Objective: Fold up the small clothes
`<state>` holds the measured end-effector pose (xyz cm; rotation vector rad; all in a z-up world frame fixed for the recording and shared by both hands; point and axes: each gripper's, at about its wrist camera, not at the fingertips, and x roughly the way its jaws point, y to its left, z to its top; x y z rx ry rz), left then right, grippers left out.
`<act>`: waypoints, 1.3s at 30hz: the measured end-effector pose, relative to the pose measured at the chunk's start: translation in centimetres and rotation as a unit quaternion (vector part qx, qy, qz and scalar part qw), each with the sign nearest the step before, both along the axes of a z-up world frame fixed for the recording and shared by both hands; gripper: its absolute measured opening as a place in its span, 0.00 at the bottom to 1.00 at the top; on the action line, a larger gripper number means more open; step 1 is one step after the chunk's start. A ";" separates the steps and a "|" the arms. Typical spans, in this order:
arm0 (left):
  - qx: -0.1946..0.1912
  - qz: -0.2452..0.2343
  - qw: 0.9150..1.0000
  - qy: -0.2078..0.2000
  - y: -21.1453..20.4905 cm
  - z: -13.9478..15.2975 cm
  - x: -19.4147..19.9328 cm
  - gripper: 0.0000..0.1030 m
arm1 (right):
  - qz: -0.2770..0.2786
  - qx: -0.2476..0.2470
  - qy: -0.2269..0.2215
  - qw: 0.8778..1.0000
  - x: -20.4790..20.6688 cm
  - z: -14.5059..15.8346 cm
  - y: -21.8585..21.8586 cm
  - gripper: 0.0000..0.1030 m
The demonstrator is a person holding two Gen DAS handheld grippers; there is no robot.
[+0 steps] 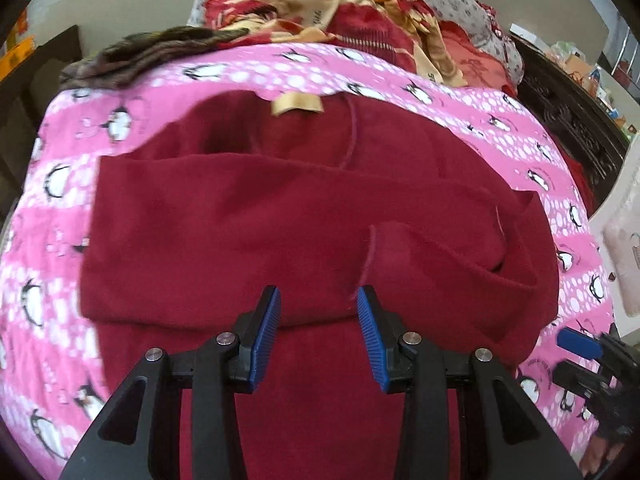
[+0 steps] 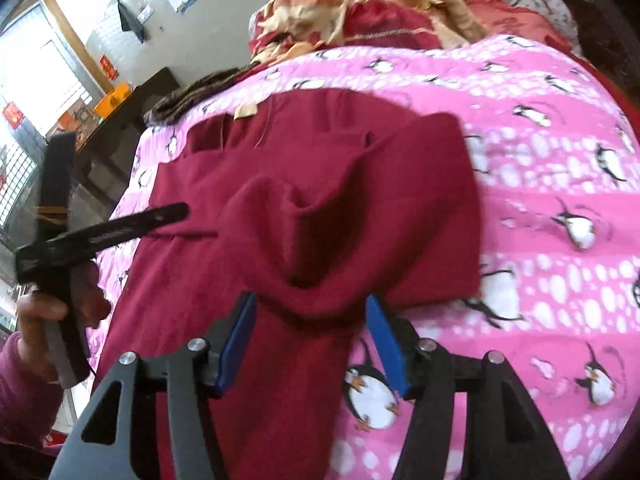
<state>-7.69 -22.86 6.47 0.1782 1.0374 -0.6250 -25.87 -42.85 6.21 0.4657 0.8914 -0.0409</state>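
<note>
A dark red fleece garment [image 1: 280,220] lies spread on a pink penguin blanket [image 1: 480,112], its tan label [image 1: 298,104] at the far edge. One sleeve is folded across the body. My left gripper [image 1: 318,300] hovers over the garment's near middle, jaws apart and nothing between the pads. In the right wrist view the garment [image 2: 320,200] has a bunched fold near its right side. My right gripper [image 2: 312,312] stands open around that fold, with the cloth lying loose between the pads. One of its blue pads [image 1: 580,342] shows at the left wrist view's right edge.
A heap of red and gold bedding [image 1: 340,8] lies beyond the blanket, with a brown cloth [image 1: 152,52] at its left. Dark carved furniture [image 1: 568,120] runs along the right. A person's hand [image 2: 36,312] in a purple sleeve holds the left gripper's handle.
</note>
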 end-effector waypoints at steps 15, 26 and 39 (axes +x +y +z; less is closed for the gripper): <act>-0.057 -0.038 0.997 0.036 -2.5 0.8 -0.5 0.00 | -0.047 0.034 -0.016 0.998 -2.2 0.1 -2.7 0.61; -0.101 0.055 0.991 -0.075 8.3 9.7 4.3 0.00 | -0.061 0.031 -0.041 0.997 -0.4 1.6 -2.9 0.64; -0.056 0.133 0.988 -0.059 14.0 3.9 5.4 0.00 | -0.077 0.022 -0.004 0.997 6.2 0.1 -3.6 0.71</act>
